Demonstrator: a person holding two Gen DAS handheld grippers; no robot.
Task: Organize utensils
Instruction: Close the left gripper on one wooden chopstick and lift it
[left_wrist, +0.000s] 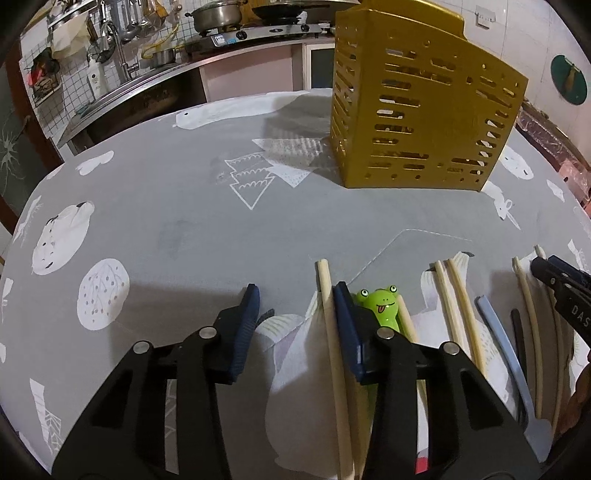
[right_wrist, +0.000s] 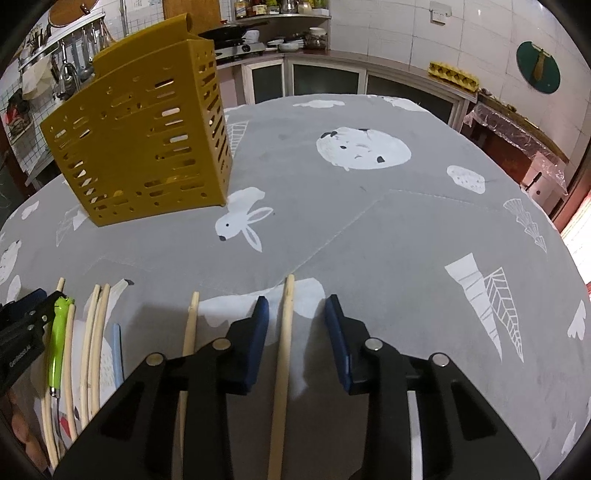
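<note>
A yellow slotted utensil holder (left_wrist: 421, 110) stands upright on the grey tablecloth; it also shows in the right wrist view (right_wrist: 140, 147). Several wooden chopsticks lie side by side near the front edge. My left gripper (left_wrist: 299, 299) is open; one chopstick (left_wrist: 328, 332) lies just inside its right finger, and a green frog-handled utensil (left_wrist: 382, 304) lies just outside it. My right gripper (right_wrist: 295, 314) is open, low over the cloth, with a chopstick (right_wrist: 284, 350) lying between its fingers. A pale blue utensil (left_wrist: 498, 332) and a black one (left_wrist: 519, 332) lie among the chopsticks.
The table (right_wrist: 369, 229) carries a grey cloth with white animal prints. A kitchen counter with a sink, stove and pots (left_wrist: 218, 16) runs behind it. A plastic-covered side table (right_wrist: 517, 125) stands at the right.
</note>
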